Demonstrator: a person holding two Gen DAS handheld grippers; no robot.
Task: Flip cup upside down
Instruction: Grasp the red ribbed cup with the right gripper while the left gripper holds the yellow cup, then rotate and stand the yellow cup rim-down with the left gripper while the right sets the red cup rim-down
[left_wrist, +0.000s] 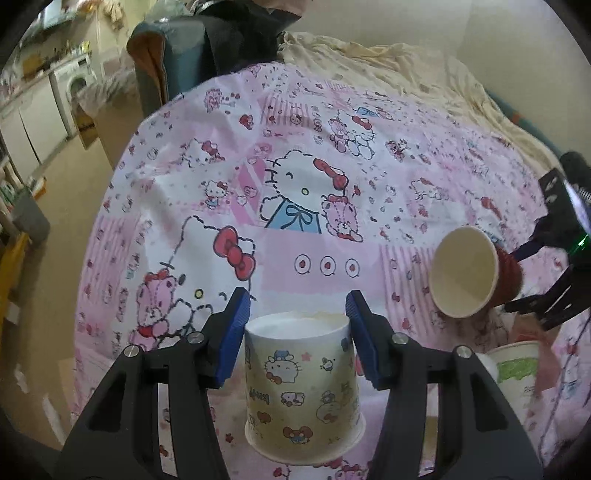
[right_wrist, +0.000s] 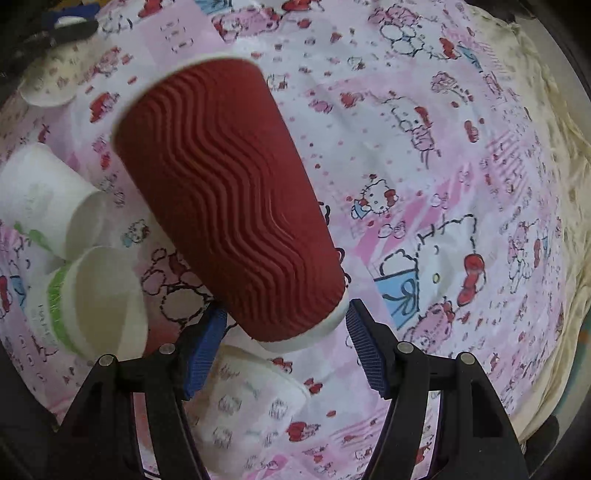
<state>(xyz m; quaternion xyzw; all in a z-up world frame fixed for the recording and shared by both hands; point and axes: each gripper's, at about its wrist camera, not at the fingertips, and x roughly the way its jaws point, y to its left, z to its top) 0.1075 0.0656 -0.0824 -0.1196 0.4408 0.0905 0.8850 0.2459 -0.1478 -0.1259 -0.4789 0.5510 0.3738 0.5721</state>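
Note:
A Hello Kitty paper cup (left_wrist: 303, 387) stands upside down on the pink cloth, base up. My left gripper (left_wrist: 298, 332) straddles its top with the blue pads (left_wrist: 236, 332) close beside it; contact cannot be told. My right gripper (right_wrist: 286, 338) is shut on the base of a red ribbed cup (right_wrist: 229, 199), held tilted on its side above the cloth, mouth pointing away. In the left wrist view the red cup (left_wrist: 465, 273) shows its cream inside, with the right gripper (left_wrist: 524, 277) behind it.
A pink Hello Kitty cloth (left_wrist: 295, 166) covers the table. A green-print cup (right_wrist: 92, 299), a white cup (right_wrist: 44, 199) and a printed cup (right_wrist: 251, 398) lie near the right gripper. A beige blanket (left_wrist: 406, 62) lies beyond.

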